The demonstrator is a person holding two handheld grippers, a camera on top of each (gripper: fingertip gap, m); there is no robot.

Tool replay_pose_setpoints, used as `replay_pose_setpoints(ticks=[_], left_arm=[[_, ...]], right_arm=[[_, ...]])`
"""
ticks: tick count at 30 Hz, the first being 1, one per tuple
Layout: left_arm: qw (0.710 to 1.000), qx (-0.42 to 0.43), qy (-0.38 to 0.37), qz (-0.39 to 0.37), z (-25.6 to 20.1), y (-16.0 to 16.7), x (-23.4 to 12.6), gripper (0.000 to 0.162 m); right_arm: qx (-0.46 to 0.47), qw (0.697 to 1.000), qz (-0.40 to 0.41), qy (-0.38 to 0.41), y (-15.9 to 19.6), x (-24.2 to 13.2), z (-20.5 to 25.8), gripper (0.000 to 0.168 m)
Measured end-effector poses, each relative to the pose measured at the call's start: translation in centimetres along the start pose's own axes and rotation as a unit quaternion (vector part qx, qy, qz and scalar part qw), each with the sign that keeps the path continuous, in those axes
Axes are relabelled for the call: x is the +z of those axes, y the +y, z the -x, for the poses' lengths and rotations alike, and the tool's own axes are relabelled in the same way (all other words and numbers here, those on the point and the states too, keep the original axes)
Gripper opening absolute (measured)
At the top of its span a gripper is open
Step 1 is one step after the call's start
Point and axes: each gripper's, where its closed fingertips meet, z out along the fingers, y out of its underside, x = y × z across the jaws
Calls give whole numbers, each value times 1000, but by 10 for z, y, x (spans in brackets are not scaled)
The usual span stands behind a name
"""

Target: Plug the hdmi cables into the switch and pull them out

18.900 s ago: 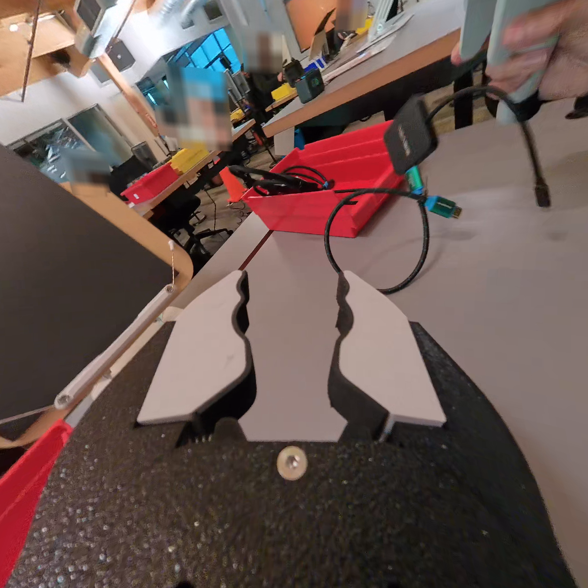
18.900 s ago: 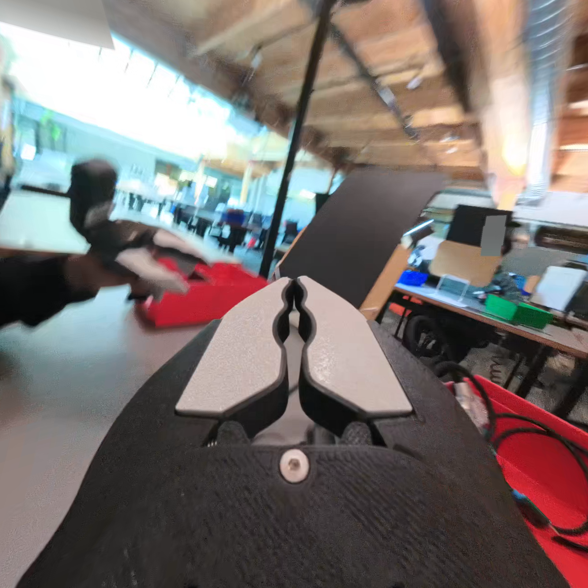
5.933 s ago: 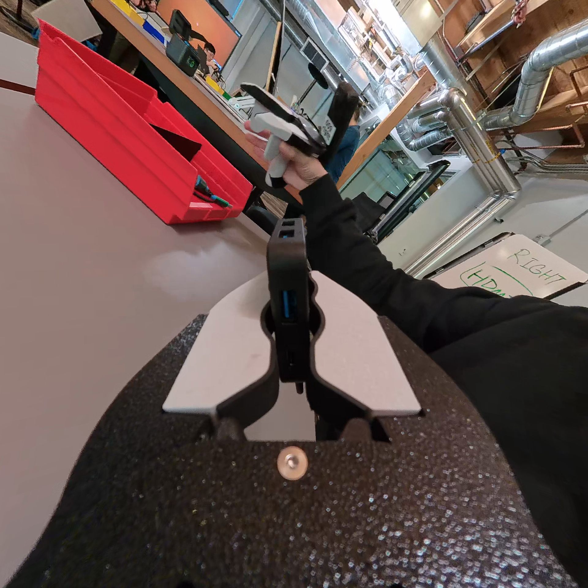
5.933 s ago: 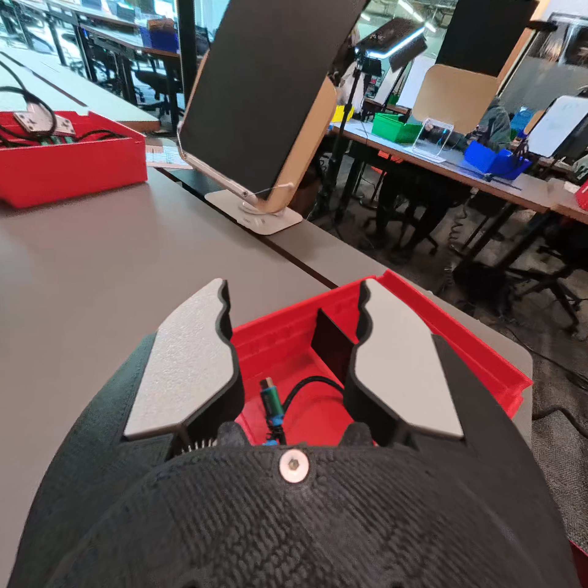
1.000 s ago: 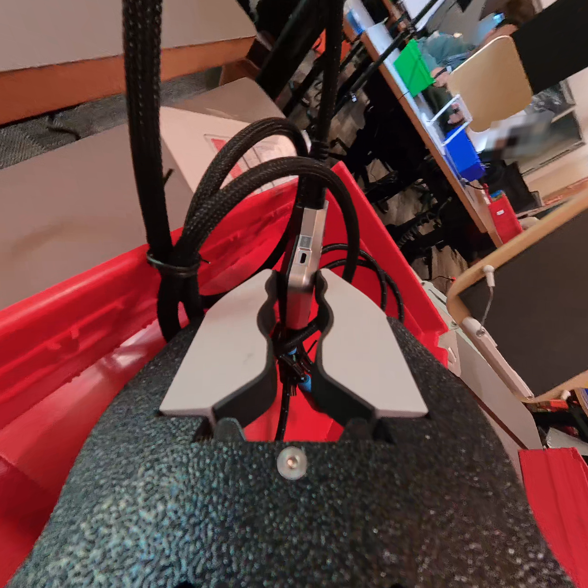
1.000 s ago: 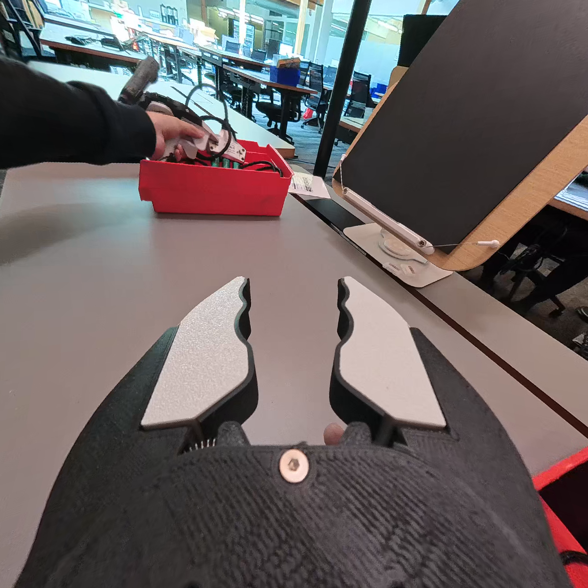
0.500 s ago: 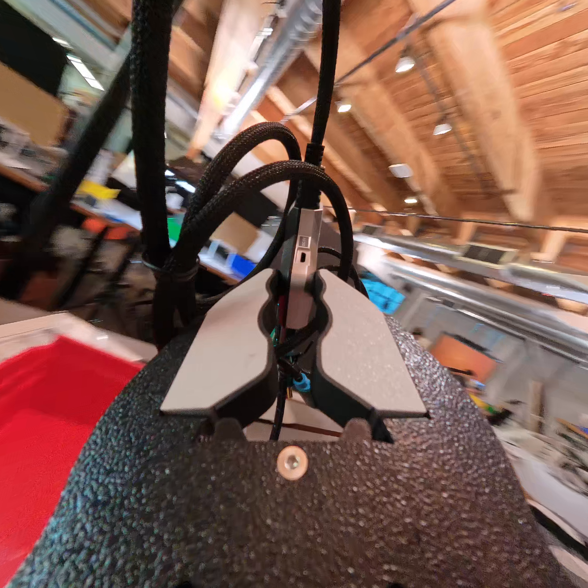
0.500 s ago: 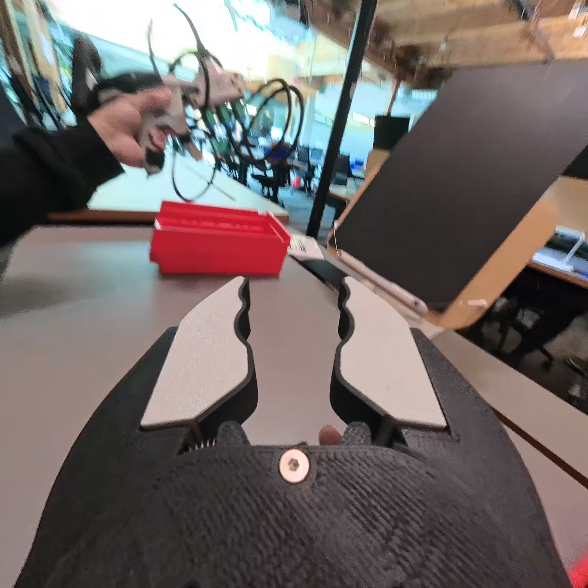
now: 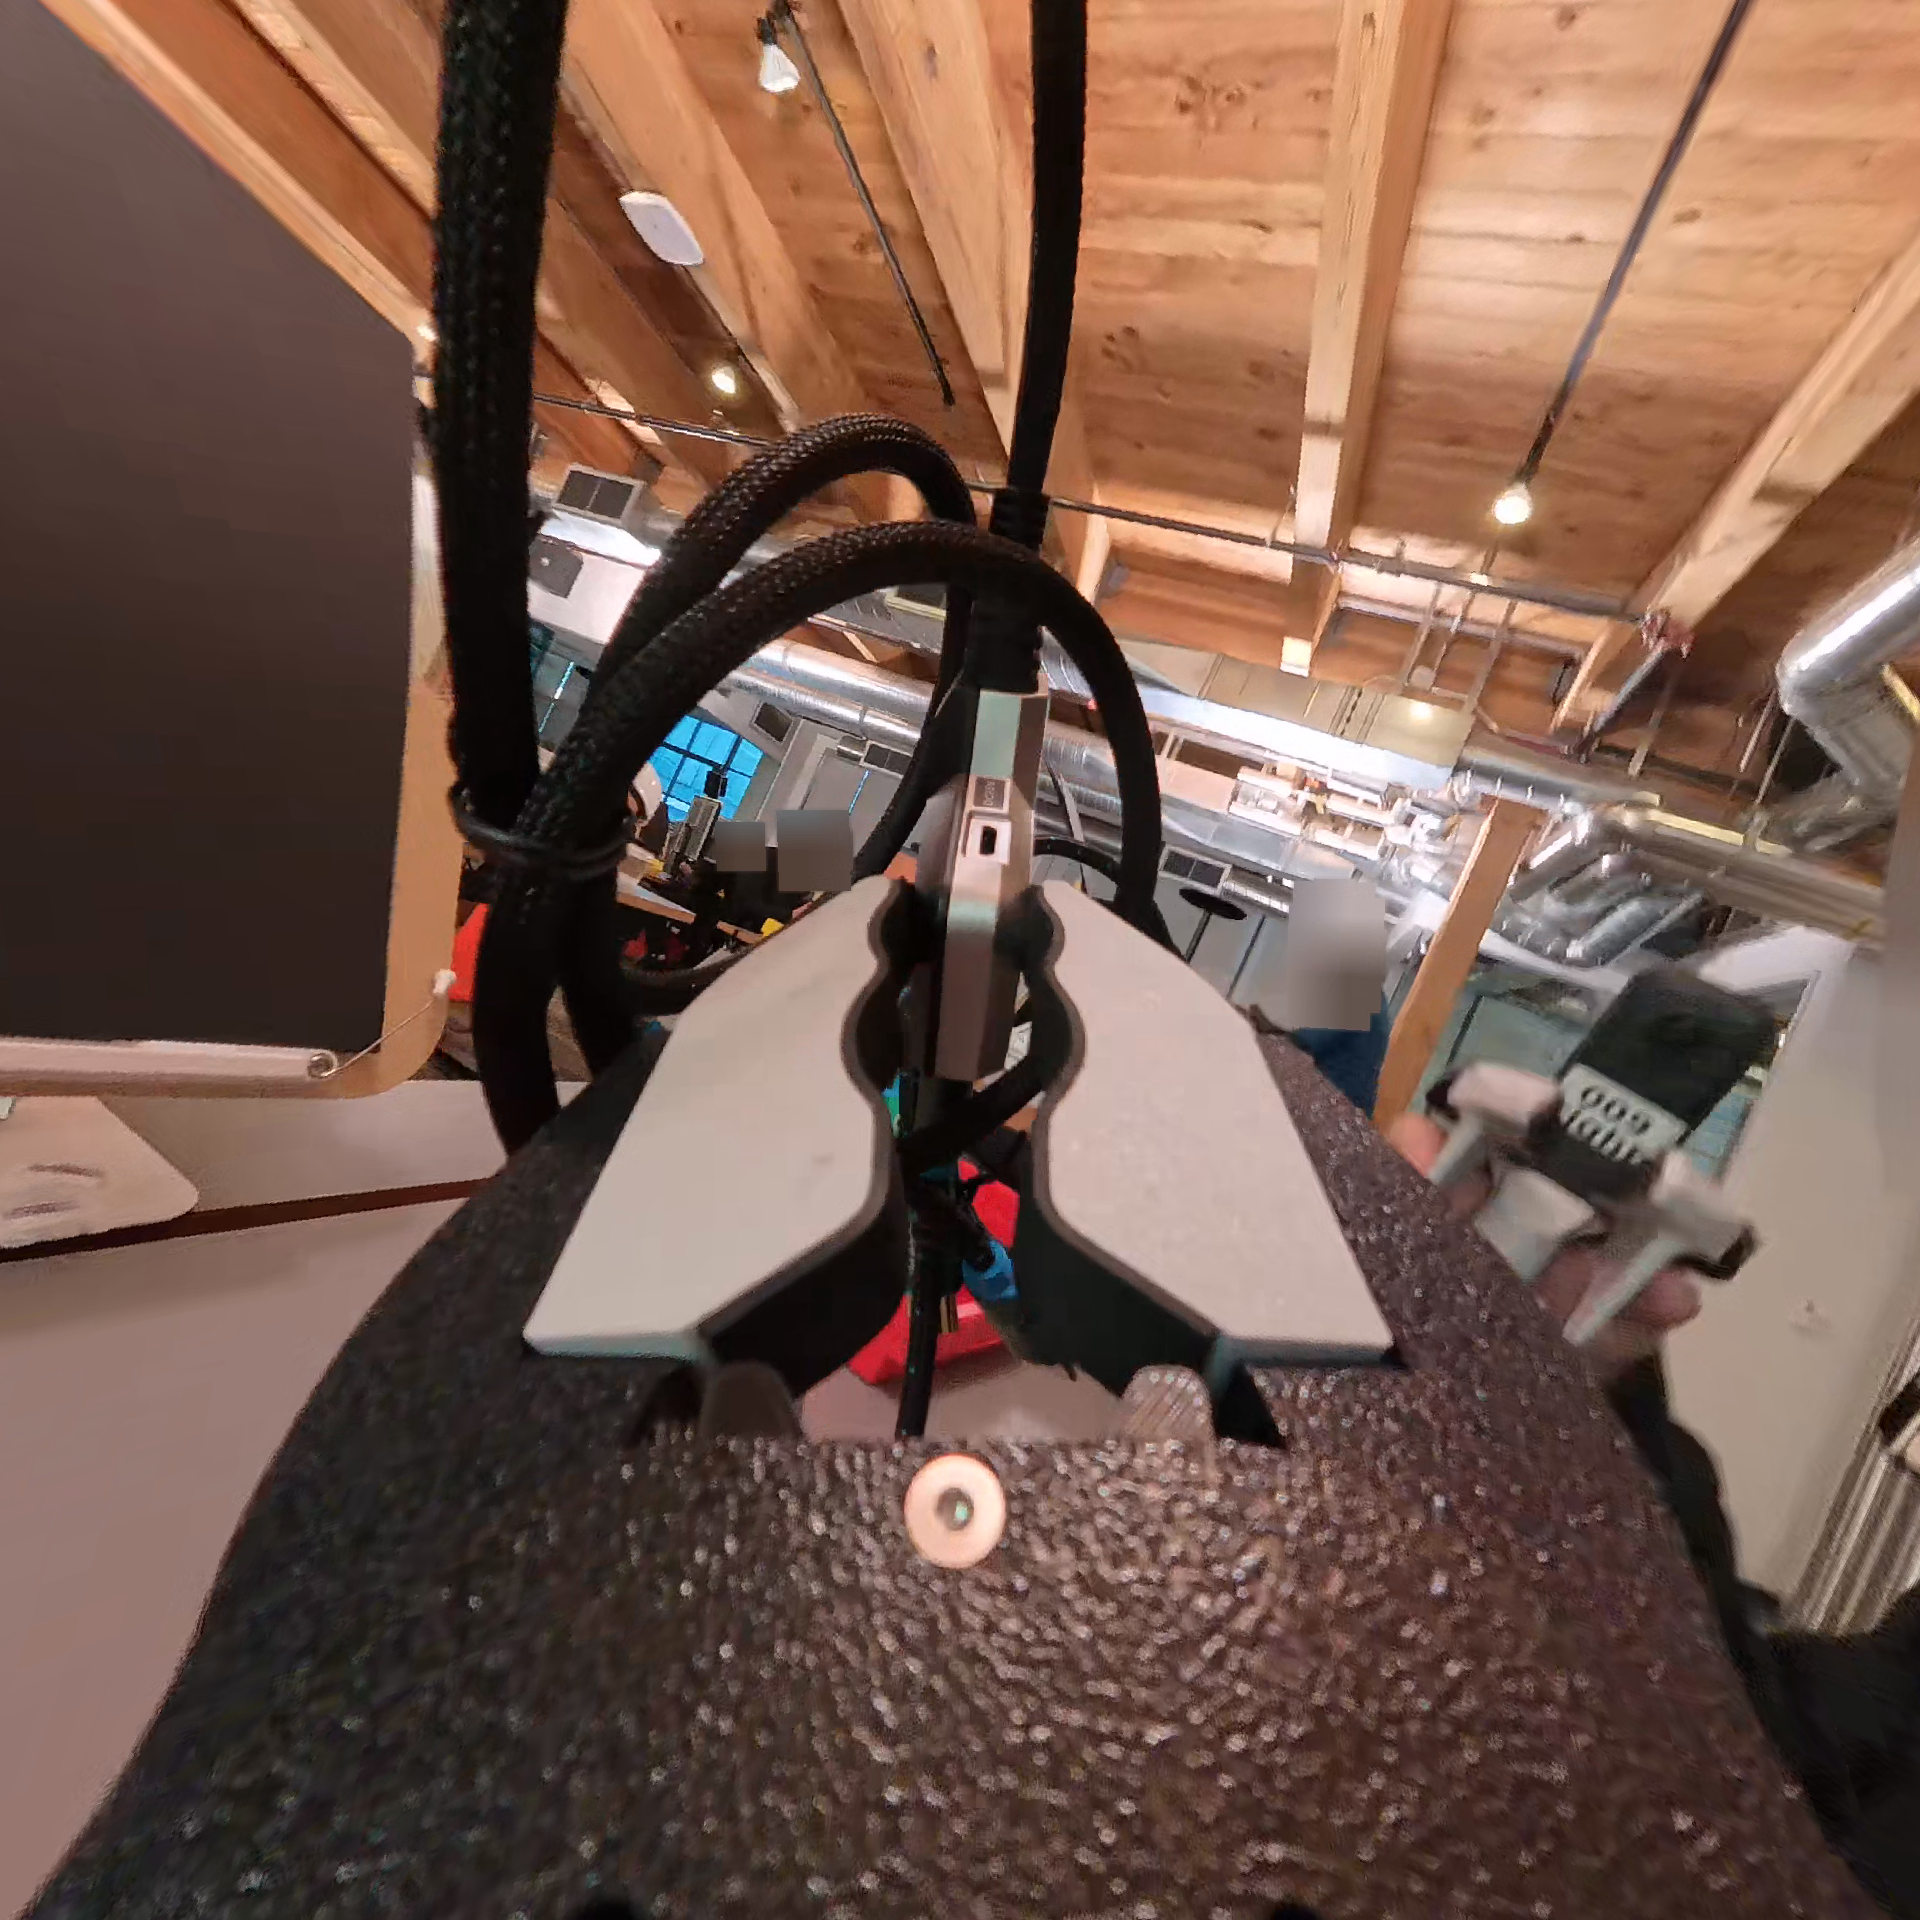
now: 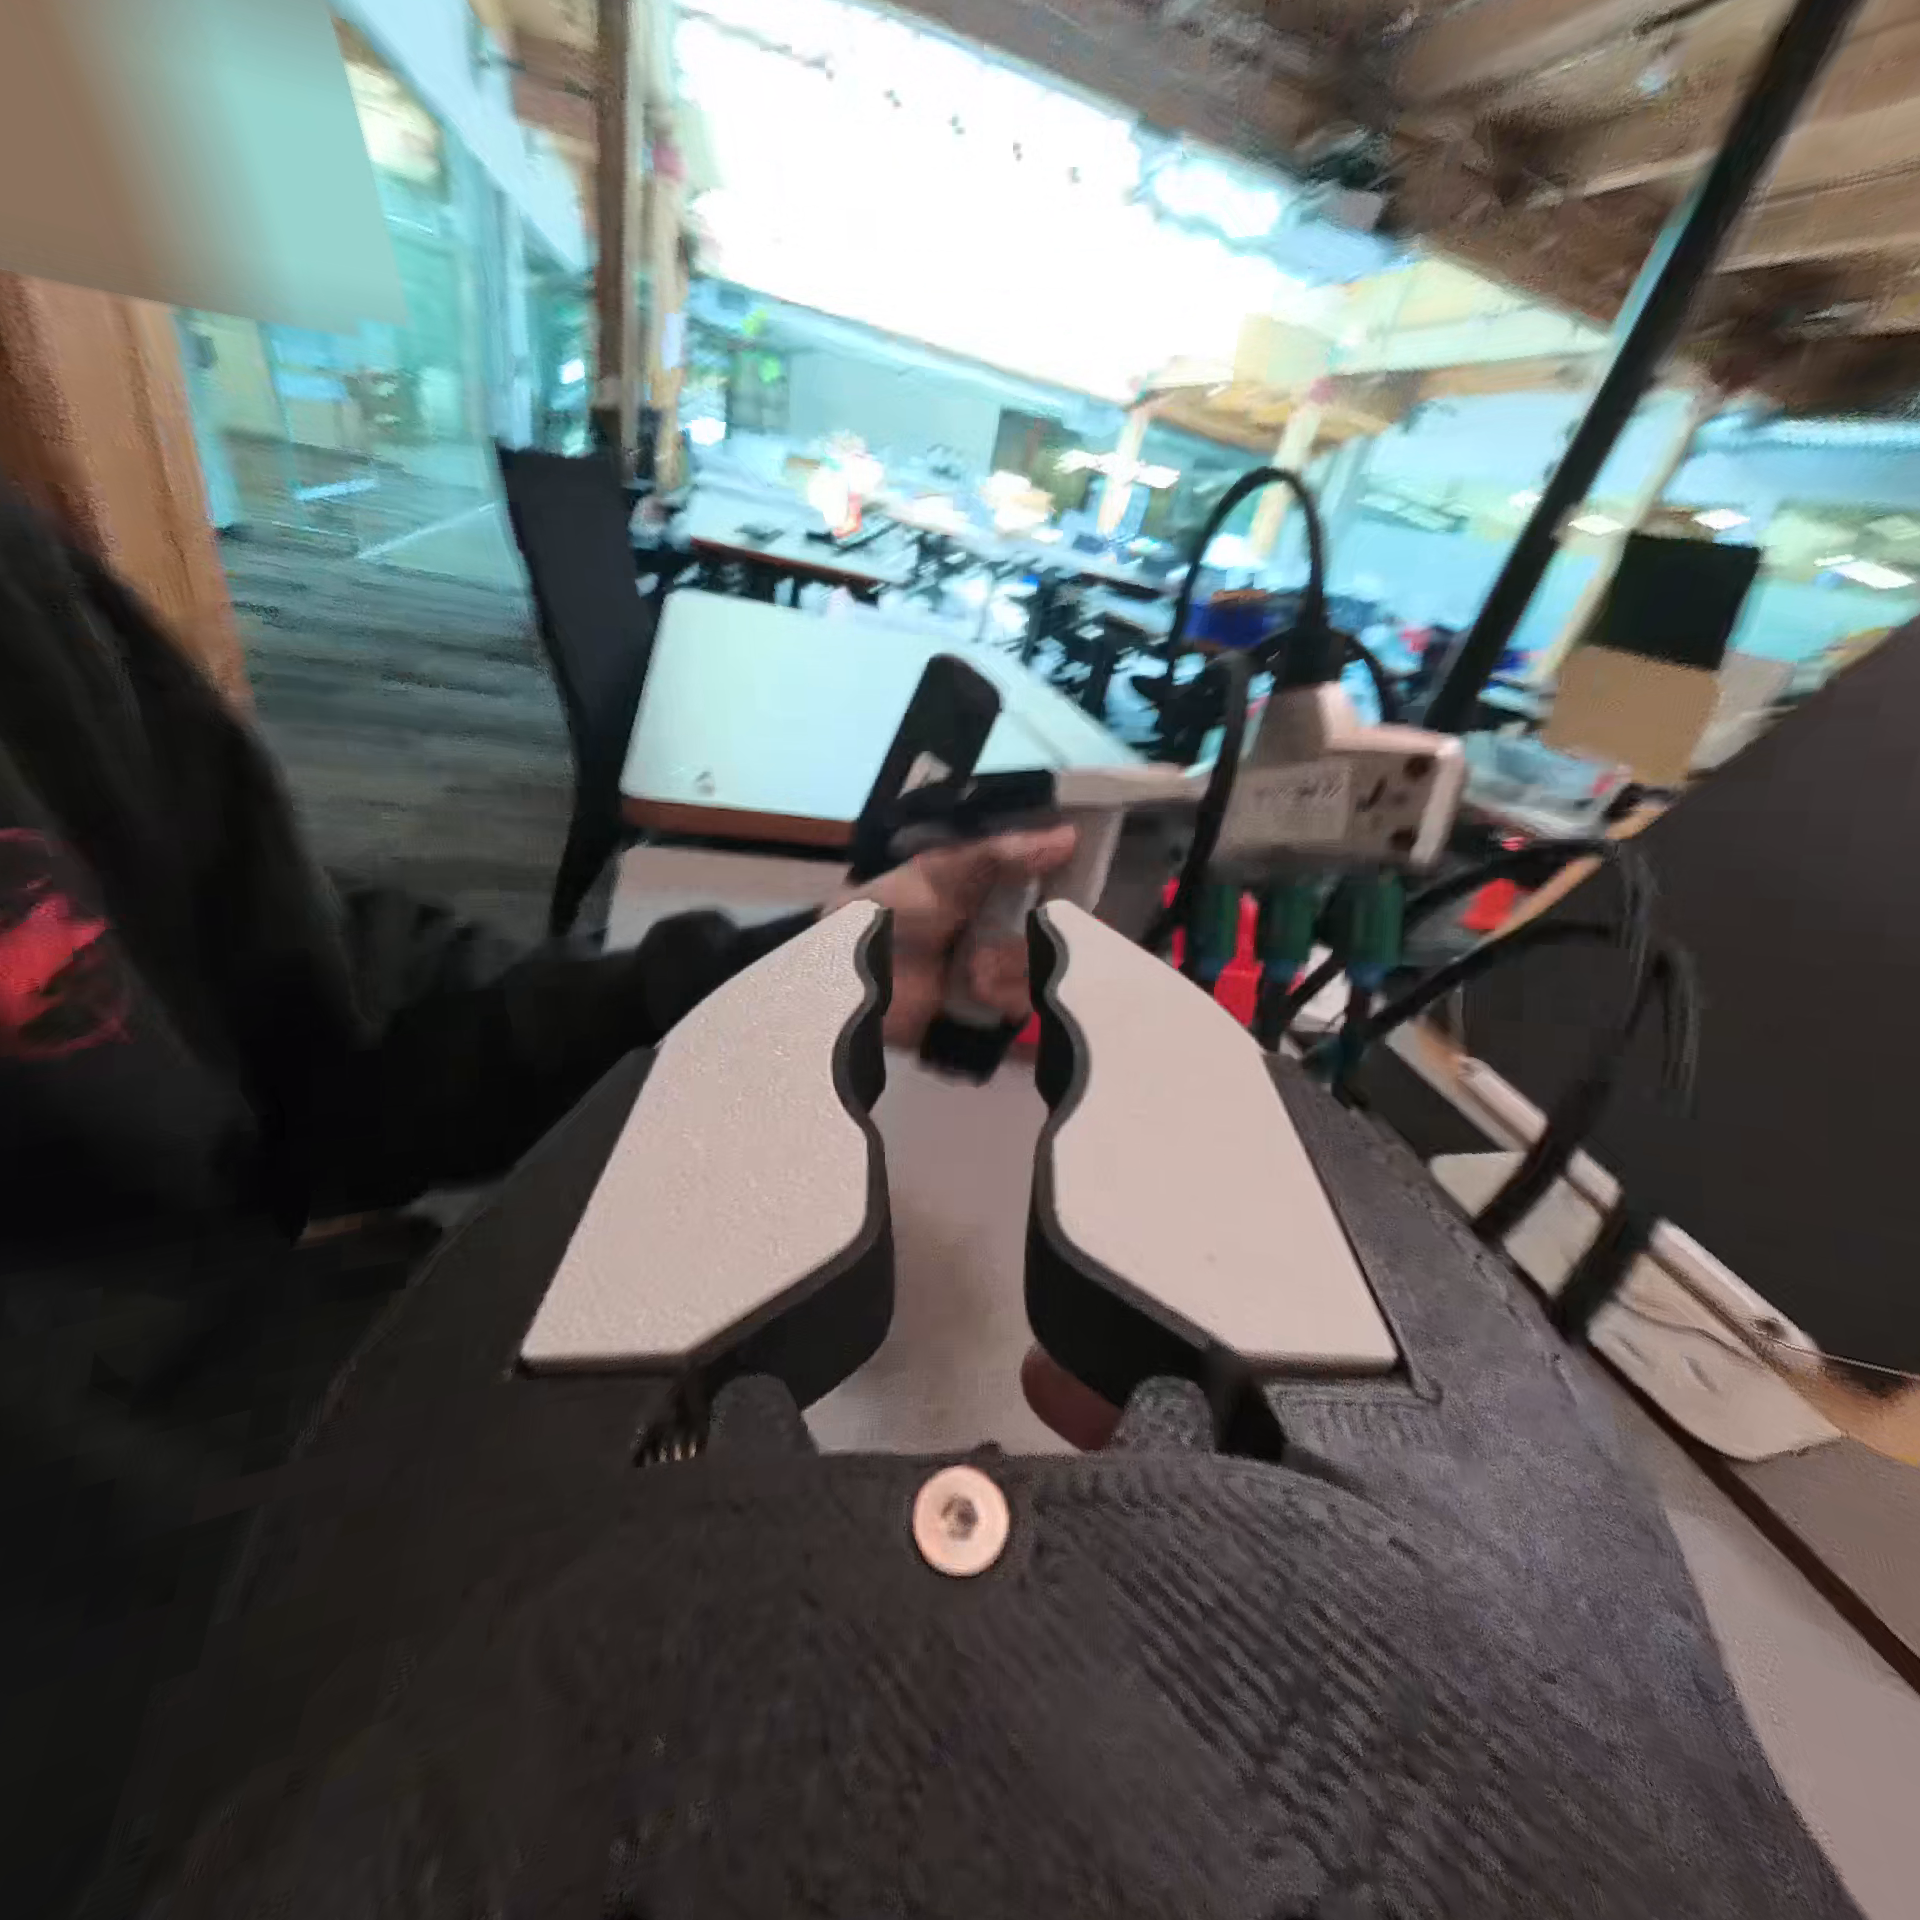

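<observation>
Left gripper (image 9: 961,935) clamped on switch (image 9: 982,914), held aloft, cables (image 9: 727,665) looping above. Right gripper (image 10: 956,956) apart, empty.

front: black cables (image 9: 540,727) loop across | right: open air

Both pictures are bright and evenly lit. In the left wrist view small ceiling lamps (image 9: 1512,506) glow as hot spots among warm wooden beams (image 9: 1361,260), and the metal ducts (image 9: 1839,665) carry soft glare. The near black cables (image 9: 488,436) look sharp, while the far room and the other hand-held gripper (image 9: 1579,1195) at the right edge are smeared. Straight beams bow toward the edges. In the right wrist view the windows (image 10: 935,208) are blown out to white; the background is streaked with motion blur, and the worktop (image 10: 951,1184) between the fingers lies in soft shade.
</observation>
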Motion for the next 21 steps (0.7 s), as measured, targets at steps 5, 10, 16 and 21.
replay_pose_setpoints(ticks=[5, 10, 16, 21], left_arm=[[998, 47, 37, -3, -21, 36, 10, 20], [994, 104, 43, 1, -25, 35, 0, 20], [993, 87, 77, 14, -28, 39, -8, 20], [985, 66, 150, 58, -51, 59, -4, 20]], right_arm=[[43, 980, 76, 181, 65, 21, -74, 33], [-42, 993, 87, 74, 36, 9, -32, 36], [-43, 966, -37, 251, -5, -81, -104, 40], [55, 996, -50, 54, 38, -53, -86, 70]])
